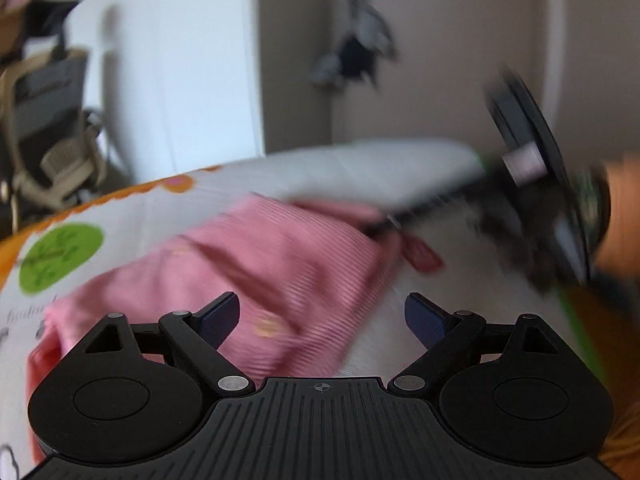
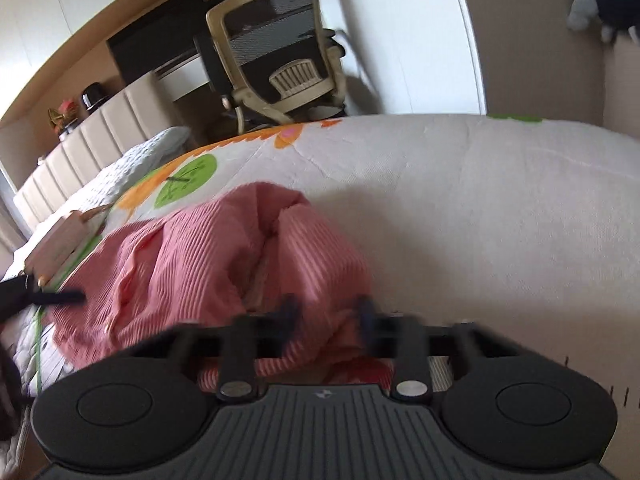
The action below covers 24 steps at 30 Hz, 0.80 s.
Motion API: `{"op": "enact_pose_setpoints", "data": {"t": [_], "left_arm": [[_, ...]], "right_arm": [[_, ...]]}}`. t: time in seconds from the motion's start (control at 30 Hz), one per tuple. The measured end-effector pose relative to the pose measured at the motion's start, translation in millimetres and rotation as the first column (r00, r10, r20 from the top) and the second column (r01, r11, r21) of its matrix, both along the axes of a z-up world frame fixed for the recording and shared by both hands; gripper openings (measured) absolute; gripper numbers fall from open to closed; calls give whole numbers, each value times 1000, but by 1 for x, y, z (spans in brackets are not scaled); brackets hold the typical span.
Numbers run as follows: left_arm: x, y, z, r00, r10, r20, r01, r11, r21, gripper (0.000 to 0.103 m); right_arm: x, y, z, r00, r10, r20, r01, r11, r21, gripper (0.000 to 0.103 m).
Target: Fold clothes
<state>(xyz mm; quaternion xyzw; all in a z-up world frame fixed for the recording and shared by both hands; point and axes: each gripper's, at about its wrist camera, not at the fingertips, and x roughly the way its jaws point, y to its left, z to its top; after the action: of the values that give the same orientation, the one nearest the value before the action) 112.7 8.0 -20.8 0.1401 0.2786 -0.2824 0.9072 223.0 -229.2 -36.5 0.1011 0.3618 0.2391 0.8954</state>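
Hovering with jaws spread wide: left gripper (image 1: 322,314), above pink ribbed garment (image 1: 256,276) lying bunched on printed bedspread (image 1: 120,216). Pinching a garment fold, blurred: right gripper (image 2: 326,310).

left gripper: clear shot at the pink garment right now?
Probably yes. The left gripper is open just above the pink ribbed garment on the bed, with nothing between them; the right gripper works the far corner.

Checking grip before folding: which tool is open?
The left tool: its fingers stand wide apart over the pink garment, while the right tool pinches the fabric.
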Motion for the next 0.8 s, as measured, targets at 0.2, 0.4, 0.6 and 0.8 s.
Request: {"op": "enact_pose_setpoints", "data": {"t": [0.2, 0.4, 0.6, 0.8], "left_arm": [[-8, -27, -31, 995, -17, 94, -3, 979, 202, 69], [0, -22, -35, 989, 1, 150, -40, 964, 262, 27], [9, -13, -20, 989, 38, 140, -70, 971, 227, 19], [11, -9, -18, 991, 63, 116, -87, 974, 209, 21]], "right_arm": [[-43, -16, 62, 975, 47, 218, -56, 998, 39, 5], [-80, 10, 39, 921, 265, 285, -152, 920, -361, 30], [-92, 56, -3, 846, 484, 222, -275, 755, -596, 54], [-65, 73, -3, 849, 481, 221, -302, 782, -545, 11]]}}
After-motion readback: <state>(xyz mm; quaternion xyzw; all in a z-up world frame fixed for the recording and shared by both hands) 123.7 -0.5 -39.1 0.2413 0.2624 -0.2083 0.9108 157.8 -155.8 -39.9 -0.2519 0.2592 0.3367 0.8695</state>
